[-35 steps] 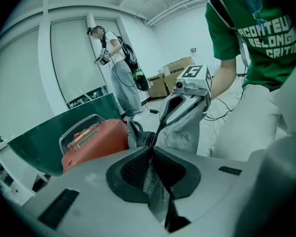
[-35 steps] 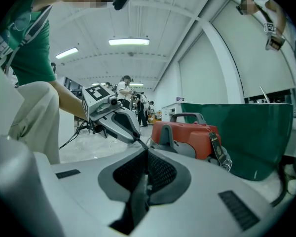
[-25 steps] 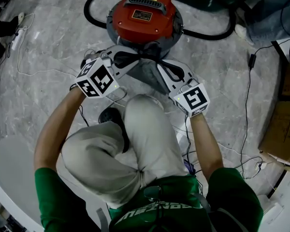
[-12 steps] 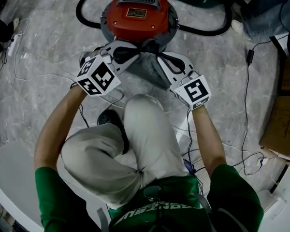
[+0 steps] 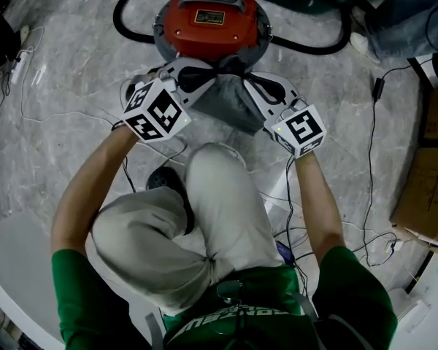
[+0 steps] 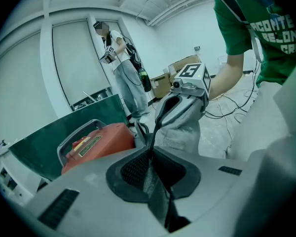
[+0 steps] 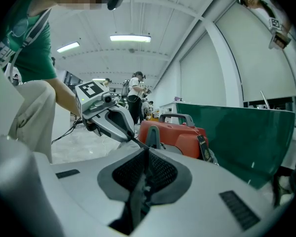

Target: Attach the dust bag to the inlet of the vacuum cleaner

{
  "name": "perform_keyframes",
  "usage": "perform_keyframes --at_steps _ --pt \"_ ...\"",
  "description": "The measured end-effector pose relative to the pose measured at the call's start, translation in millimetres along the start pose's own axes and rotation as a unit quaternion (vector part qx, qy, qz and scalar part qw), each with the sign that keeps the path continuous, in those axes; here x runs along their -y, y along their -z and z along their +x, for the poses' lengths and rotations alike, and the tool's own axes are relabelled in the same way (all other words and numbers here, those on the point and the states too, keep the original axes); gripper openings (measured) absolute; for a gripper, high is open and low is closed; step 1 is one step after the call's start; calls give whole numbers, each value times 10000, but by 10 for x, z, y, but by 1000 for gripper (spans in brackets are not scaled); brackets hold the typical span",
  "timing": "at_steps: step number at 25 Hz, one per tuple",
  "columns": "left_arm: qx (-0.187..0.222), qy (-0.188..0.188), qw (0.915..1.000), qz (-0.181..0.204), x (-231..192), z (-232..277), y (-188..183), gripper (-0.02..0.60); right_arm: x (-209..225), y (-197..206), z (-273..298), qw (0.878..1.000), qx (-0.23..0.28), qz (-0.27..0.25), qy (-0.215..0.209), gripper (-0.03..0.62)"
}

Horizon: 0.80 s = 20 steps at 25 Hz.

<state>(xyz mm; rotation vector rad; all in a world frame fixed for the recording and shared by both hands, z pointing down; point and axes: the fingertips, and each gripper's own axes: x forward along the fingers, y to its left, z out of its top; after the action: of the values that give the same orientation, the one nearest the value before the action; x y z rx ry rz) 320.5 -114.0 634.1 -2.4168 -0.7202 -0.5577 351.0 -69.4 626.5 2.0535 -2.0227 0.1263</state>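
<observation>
The left tongs (image 6: 150, 157) are clamped tight on one edge of the grey dust bag (image 5: 230, 106). The right tongs (image 7: 147, 158) have the other edge between them. They are opening a little, but the pads press on the cloth. The bag hangs between the two tongs. The red vacuum cleaner (image 5: 212, 20) sits on the floor (image 5: 73, 64), just past the tips of both tongs.

The red vacuum cleaner (image 5: 212, 20) blocks the floor's (image 5: 73, 64) far middle, its black hose (image 5: 314, 49) looping out both sides. The dust bag (image 5: 226, 104) fills the gap to the raised knee (image 5: 215, 166) — no passage. Left lies open; right — a cable (image 5: 371, 152) and a cardboard box (image 5: 427, 188).
</observation>
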Motion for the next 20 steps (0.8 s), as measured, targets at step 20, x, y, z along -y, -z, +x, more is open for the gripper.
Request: perform_keyframes --at_steps 20 --pt "187 -464 9980 -393 -162 -84 -103 29 247 -63 -256 9974 -134 434 562 87"
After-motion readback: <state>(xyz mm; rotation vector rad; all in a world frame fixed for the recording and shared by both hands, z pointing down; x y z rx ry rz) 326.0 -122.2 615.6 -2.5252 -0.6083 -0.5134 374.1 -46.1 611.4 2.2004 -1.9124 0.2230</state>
